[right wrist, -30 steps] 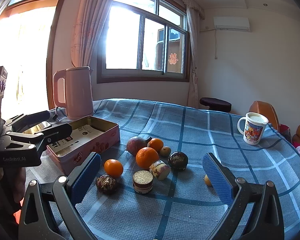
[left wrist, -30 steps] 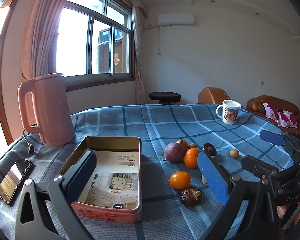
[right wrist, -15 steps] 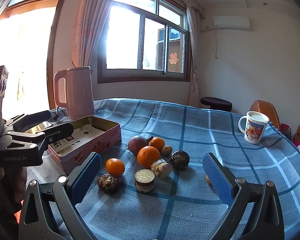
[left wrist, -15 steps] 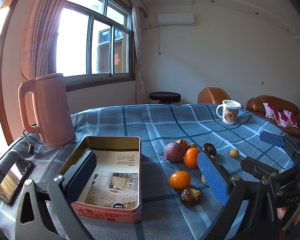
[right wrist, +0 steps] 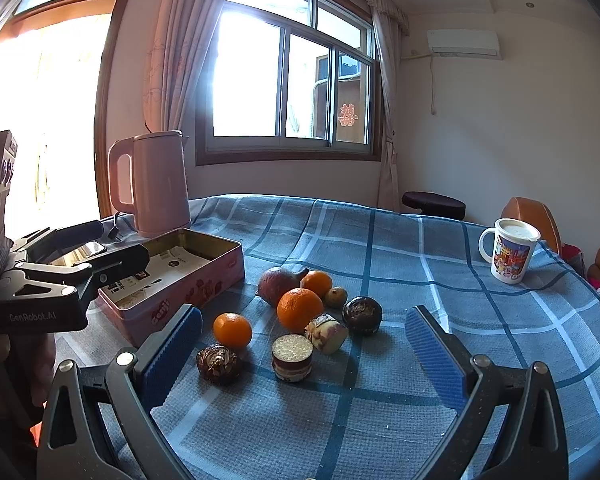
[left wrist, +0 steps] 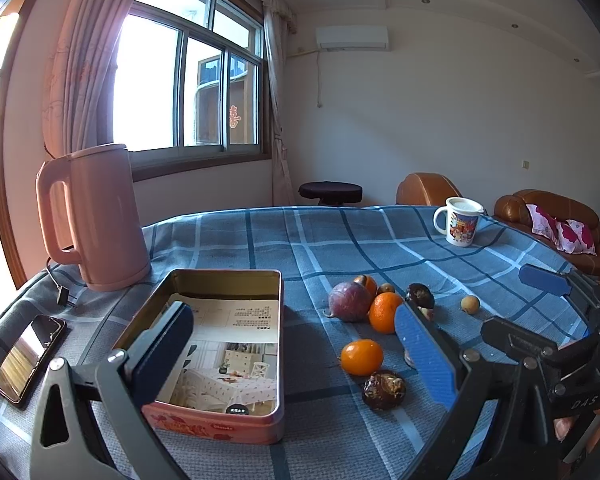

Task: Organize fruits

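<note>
The fruits are gathered loose on the blue checked desk (right wrist: 380,248), to the right of the open tin (left wrist: 278,300), and none is yet seen inside it. The right tongs (right wrist: 304,348) are held wide apart and empty, and the cluster lies straight ahead between their pads: the cut round piece (right wrist: 292,356) and the dark wrinkled fruit (right wrist: 219,363) are nearest, the small orange (right wrist: 233,330) just behind. The left tongs (left wrist: 292,356) are likewise spread and empty, aimed over the tin's near right corner, so the fruits fall to their right side. The right tongs are judged better placed for a first pick, with the tin to their left. From the left wrist view, part of the cluster is covered by the blue pad. What the pale lumpy piece (right wrist: 327,332) is cannot be told, possibly a peeled fruit.
</note>
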Action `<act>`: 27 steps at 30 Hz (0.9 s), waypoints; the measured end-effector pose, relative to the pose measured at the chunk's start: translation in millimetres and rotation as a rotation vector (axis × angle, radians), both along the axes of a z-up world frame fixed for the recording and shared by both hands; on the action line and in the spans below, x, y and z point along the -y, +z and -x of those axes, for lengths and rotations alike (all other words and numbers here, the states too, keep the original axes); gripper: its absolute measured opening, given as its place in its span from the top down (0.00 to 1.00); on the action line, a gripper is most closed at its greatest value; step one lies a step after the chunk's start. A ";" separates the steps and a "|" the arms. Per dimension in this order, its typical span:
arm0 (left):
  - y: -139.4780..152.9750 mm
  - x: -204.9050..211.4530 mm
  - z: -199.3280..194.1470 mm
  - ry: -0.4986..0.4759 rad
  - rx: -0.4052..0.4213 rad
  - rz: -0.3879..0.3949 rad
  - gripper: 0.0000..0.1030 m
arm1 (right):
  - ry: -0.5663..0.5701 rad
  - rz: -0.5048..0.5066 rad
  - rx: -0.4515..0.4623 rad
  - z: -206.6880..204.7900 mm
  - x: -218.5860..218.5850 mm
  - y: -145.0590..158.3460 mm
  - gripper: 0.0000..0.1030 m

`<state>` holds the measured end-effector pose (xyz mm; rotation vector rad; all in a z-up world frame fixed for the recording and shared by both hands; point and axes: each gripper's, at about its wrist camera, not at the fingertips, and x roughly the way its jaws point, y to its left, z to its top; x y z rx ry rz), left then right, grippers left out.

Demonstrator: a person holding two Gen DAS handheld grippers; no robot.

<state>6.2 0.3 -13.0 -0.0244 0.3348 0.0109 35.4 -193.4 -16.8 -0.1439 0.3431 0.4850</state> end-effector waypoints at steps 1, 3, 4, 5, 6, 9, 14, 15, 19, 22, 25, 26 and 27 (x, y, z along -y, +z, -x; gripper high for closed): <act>0.0 -0.1 0.1 0.000 0.000 0.000 0.00 | 0.001 -0.001 -0.001 0.0 0.0 -0.6 0.01; -0.8 -0.3 0.6 0.001 0.000 -0.001 0.00 | 0.001 -0.002 -0.002 -0.1 0.3 -1.2 0.01; -0.6 -0.4 0.1 0.000 -0.001 0.000 0.00 | 0.001 -0.002 -0.002 0.2 0.1 -1.4 0.01; -1.0 -0.3 0.3 -0.001 0.000 -0.001 0.00 | 0.001 -0.003 -0.002 0.4 -0.3 -1.7 0.01; -0.6 -0.3 0.1 0.001 -0.001 -0.001 0.00 | 0.000 -0.003 -0.003 0.4 -0.5 -1.6 0.01; -0.6 -0.3 0.0 0.000 -0.002 -0.001 0.00 | -0.001 -0.004 -0.004 0.2 0.0 -2.4 0.01; -2.5 -1.1 0.8 -0.001 -0.003 -0.003 0.00 | -0.002 -0.007 -0.008 -0.6 1.2 -3.8 0.01; -3.8 -1.7 1.1 -0.001 -0.003 -0.004 0.00 | -0.003 -0.008 -0.009 -0.8 1.4 -4.2 0.01; -8.8 -1.4 -0.7 -0.003 -0.012 -0.008 0.00 | -0.008 -0.013 -0.019 -3.5 3.7 -5.7 0.01; -11.1 -0.1 -3.1 -0.004 -0.022 -0.012 0.00 | -0.014 -0.016 -0.034 -7.0 5.8 -7.7 0.01; -14.2 2.8 -5.0 -0.009 -0.033 -0.018 0.00 | -0.022 -0.020 -0.050 -10.7 7.5 -10.6 0.01; -15.6 4.1 -5.7 -0.012 -0.037 -0.022 0.00 | -0.027 -0.020 -0.054 -12.0 7.9 -11.6 0.01; -17.4 5.5 -6.6 -0.014 -0.042 -0.026 0.00 | -0.030 -0.021 -0.058 -13.2 8.2 -12.6 0.01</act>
